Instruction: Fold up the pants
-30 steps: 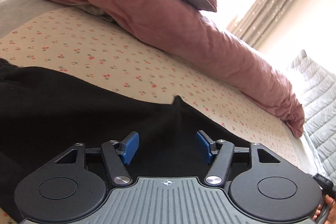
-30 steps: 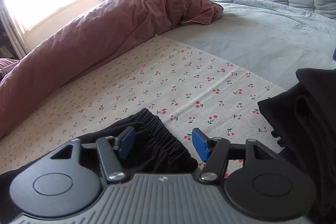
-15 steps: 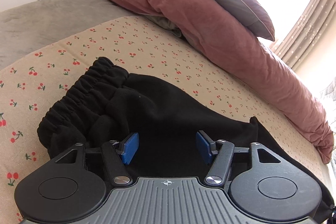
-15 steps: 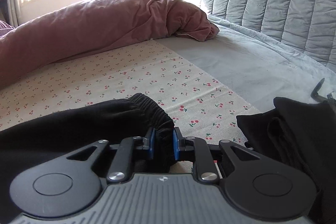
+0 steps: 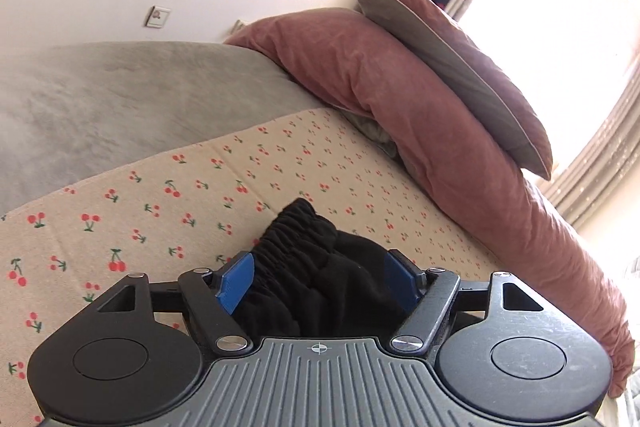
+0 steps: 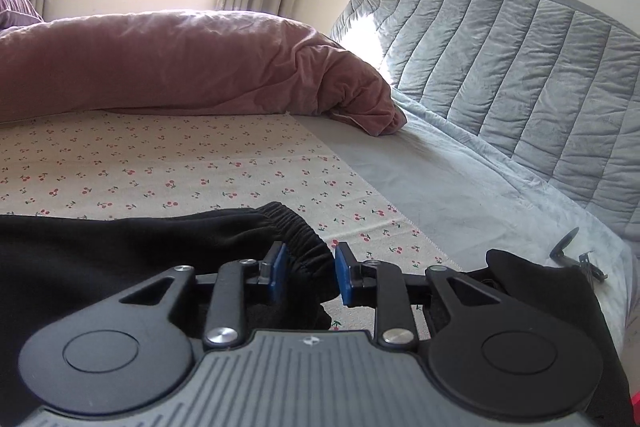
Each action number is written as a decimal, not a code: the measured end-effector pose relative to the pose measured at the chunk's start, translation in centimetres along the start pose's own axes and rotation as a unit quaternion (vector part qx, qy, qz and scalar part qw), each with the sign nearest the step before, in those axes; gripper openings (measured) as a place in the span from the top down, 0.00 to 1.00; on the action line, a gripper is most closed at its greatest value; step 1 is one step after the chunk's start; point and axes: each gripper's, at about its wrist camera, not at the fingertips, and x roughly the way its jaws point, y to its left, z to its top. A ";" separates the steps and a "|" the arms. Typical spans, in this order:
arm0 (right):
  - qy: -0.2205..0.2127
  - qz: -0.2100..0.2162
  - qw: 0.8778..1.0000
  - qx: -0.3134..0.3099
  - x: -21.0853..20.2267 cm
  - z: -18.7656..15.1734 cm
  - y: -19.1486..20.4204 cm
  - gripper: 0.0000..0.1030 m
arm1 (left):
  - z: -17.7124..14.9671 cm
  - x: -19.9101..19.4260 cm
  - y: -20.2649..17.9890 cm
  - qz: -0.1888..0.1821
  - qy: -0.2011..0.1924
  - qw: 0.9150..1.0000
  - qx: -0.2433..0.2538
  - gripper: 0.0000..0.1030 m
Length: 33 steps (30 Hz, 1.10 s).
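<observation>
The black pants (image 6: 120,251) lie on a cherry-print sheet (image 6: 160,167) on the bed. In the left wrist view a bunched elastic end of the pants (image 5: 304,239) sits between the blue pads of my left gripper (image 5: 318,281), whose jaws stand wide open around it. In the right wrist view my right gripper (image 6: 308,273) has its blue pads a small gap apart, with another gathered elastic end of the pants (image 6: 300,239) between them; the pads do not pinch the cloth.
A rolled pink duvet (image 5: 440,131) with a pillow (image 5: 448,59) on it lies along the far side. A grey blanket (image 5: 120,95) covers the left. A quilted grey headboard (image 6: 520,75) and a second dark garment (image 6: 552,291) are at the right.
My left gripper swung along the pants until the elastic end came between its open jaws. My right gripper shut on its elastic end half a second ago and has now opened slightly.
</observation>
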 end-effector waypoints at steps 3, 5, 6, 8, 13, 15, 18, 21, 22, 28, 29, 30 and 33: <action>-0.034 0.042 0.998 -0.017 -2.8 0.2 1.4 0.73 | -0.5 0.6 1.2 0.006 0.022 0.999 -0.023 0.25; -0.042 0.108 0.993 -0.037 -4.2 0.1 3.2 0.65 | -1.8 2.0 0.5 0.017 0.057 0.998 0.007 0.24; -0.036 0.148 0.987 -0.049 -4.7 -0.1 4.2 0.65 | -2.5 2.4 0.0 0.027 0.064 0.997 0.027 0.24; -0.013 0.227 0.971 -0.071 -5.3 -0.7 7.0 0.65 | -3.5 2.5 -0.8 0.045 0.056 0.996 0.061 0.24; 0.042 0.304 0.931 -0.197 -6.5 -3.8 14.8 0.65 | -3.4 2.2 -0.4 0.064 0.053 0.995 0.055 0.52; 0.052 0.281 0.930 -0.232 -6.2 -5.1 17.0 0.67 | -3.0 2.2 0.3 0.060 0.057 0.996 0.042 0.56; 0.032 0.216 0.942 -0.253 -5.5 -4.8 17.9 0.67 | -2.3 1.9 2.1 0.033 0.066 0.997 0.004 0.56; 0.011 0.101 0.952 -0.290 -4.5 -5.4 18.3 0.67 | -1.9 1.7 4.2 0.000 0.078 0.996 -0.035 0.52; 0.004 0.112 0.949 -0.293 -5.1 -5.7 18.2 0.70 | -1.8 1.6 4.8 -0.011 0.082 0.996 -0.045 0.50; -0.077 0.272 0.920 -0.271 -15.0 -5.8 20.7 0.60 | -0.6 1.0 7.1 -0.048 0.086 0.991 -0.094 0.43; -0.094 0.305 0.907 -0.274 -17.2 -6.2 22.2 0.60 | -0.2 0.8 7.3 -0.050 0.080 0.991 -0.093 0.41; -0.107 0.331 0.894 -0.281 -19.0 -6.5 23.5 0.60 | 0.2 0.6 7.6 -0.051 0.072 0.992 -0.093 0.41; -0.164 0.409 0.831 -0.341 -25.5 -8.7 29.3 0.60 | 1.0 0.3 8.4 -0.054 0.061 0.992 -0.092 0.41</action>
